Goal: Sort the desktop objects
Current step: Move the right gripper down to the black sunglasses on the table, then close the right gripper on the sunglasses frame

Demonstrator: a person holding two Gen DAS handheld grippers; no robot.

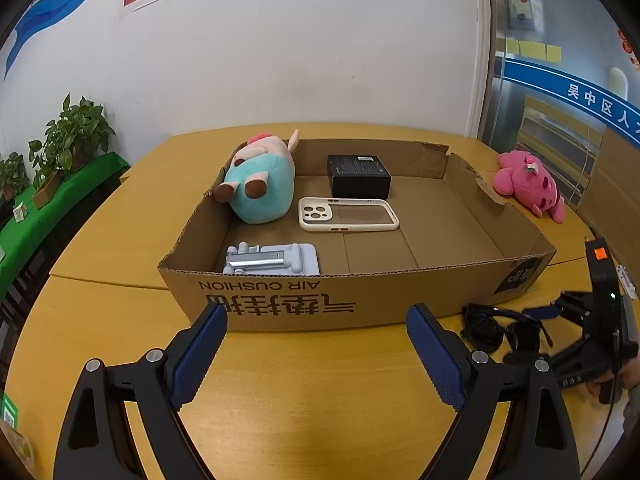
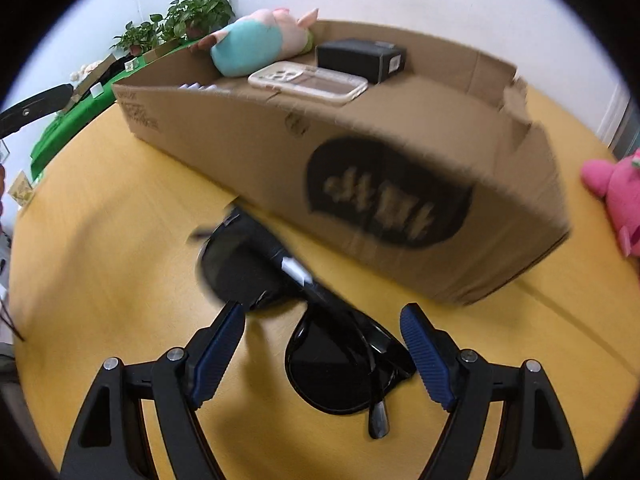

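Black sunglasses (image 2: 320,320) lie on the yellow table in front of the cardboard box (image 2: 360,168). My right gripper (image 2: 324,332) is open, its fingers on either side of the near lens, not closed on it. The sunglasses also show in the left wrist view (image 1: 500,328) with the right gripper (image 1: 560,316) at them. My left gripper (image 1: 316,336) is open and empty, just before the box front (image 1: 320,296). The box holds a teal plush (image 1: 260,184), a black small box (image 1: 358,176), a phone case (image 1: 348,214) and a grey phone stand (image 1: 272,260).
A pink plush (image 1: 528,184) lies on the table right of the box; it also shows in the right wrist view (image 2: 616,200). Potted plants (image 1: 68,136) stand on a green-covered shelf at the left. A white wall is behind the table.
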